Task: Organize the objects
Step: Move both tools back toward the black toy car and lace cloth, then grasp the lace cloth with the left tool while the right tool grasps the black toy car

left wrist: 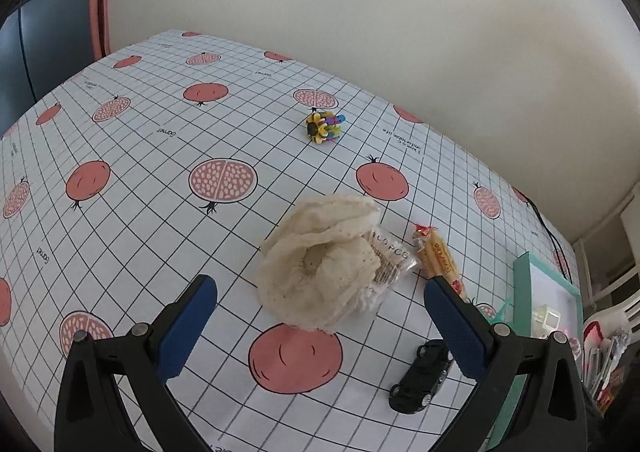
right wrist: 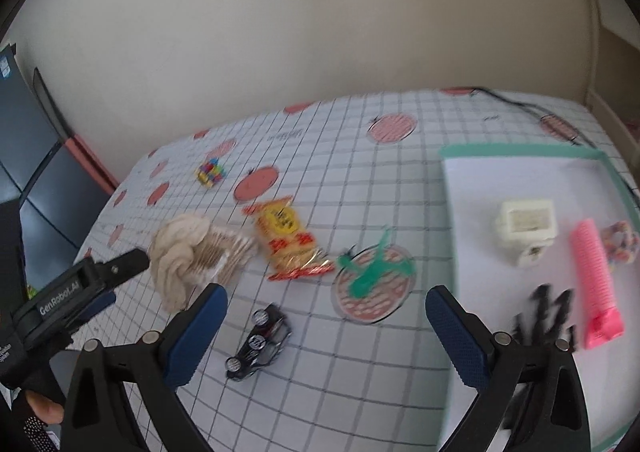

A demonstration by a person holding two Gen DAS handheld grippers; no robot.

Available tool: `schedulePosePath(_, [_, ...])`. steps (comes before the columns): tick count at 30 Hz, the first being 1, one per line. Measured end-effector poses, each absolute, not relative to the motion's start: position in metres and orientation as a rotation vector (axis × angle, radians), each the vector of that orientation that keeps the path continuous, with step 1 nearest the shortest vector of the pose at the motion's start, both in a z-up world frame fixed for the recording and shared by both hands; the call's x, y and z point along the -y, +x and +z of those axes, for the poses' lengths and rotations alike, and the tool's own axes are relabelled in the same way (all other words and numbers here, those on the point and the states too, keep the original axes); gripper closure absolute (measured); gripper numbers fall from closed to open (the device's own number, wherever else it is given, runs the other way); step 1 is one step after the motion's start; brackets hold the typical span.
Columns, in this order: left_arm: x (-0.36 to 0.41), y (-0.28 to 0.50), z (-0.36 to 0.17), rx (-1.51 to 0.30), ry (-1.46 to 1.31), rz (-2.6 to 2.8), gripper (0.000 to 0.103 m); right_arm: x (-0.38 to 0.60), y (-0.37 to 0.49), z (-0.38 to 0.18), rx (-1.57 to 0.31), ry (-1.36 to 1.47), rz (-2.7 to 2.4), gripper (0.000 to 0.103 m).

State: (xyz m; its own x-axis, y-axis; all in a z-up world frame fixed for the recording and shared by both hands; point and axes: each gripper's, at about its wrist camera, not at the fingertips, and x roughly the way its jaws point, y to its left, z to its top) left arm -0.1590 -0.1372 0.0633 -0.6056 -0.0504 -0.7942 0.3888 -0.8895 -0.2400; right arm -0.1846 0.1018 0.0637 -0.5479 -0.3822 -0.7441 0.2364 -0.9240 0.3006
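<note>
A crumpled cream cloth (left wrist: 316, 268) lies mid-table, half over a clear packet of cotton swabs (left wrist: 386, 272). My left gripper (left wrist: 320, 288) hovers open just in front of the cloth, empty. A yellow and red snack packet (left wrist: 440, 260) and a black toy car (left wrist: 420, 380) lie to its right. In the right wrist view my right gripper (right wrist: 326, 300) is open and empty above the toy car (right wrist: 260, 340), the snack packet (right wrist: 288, 240) and a green plastic figure (right wrist: 372, 268). The cloth (right wrist: 178, 256) is at its left.
A teal-rimmed white tray (right wrist: 520, 152) at the right holds a white box (right wrist: 526, 228), a pink ribbed roll (right wrist: 596, 280), a pastel ring (right wrist: 620, 242) and black clips (right wrist: 544, 316). A colourful block toy (left wrist: 324, 126) sits far back. A black cable (right wrist: 516, 102) runs along the wall.
</note>
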Motion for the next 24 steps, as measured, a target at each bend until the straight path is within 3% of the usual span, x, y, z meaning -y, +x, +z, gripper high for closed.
schedulePosePath(14, [0.138, -0.167, 0.043, -0.497, 1.278, -2.539, 0.004, -0.055, -0.180, 0.029, 0.086, 1.385, -2.388, 0.008])
schedulePosePath(19, [0.135, -0.167, 0.038, -0.463, 1.276, -2.543, 0.006, -0.049, -0.179, 0.023, 0.040, 1.412, -2.378, 0.018])
schedulePosePath(20, [0.135, -0.167, 0.039, -0.463, 1.271, -2.543, 0.010, -0.048, -0.179, 0.022, 0.036, 1.418, -2.377, 0.019])
schedulePosePath(21, [0.136, -0.167, 0.038, -0.460, 1.273, -2.541, 0.023, -0.048, -0.180, 0.021, 0.035, 1.420, -2.377, 0.021])
schedulePosePath(22, [0.137, -0.168, 0.037, -0.463, 1.284, -2.534, 0.029, -0.048, -0.180, 0.021, 0.036, 1.423, -2.376, 0.022])
schedulePosePath(24, [0.138, -0.168, 0.035, -0.473, 1.291, -2.525, 0.032, -0.048, -0.180, 0.020, 0.032, 1.427, -2.379, 0.024])
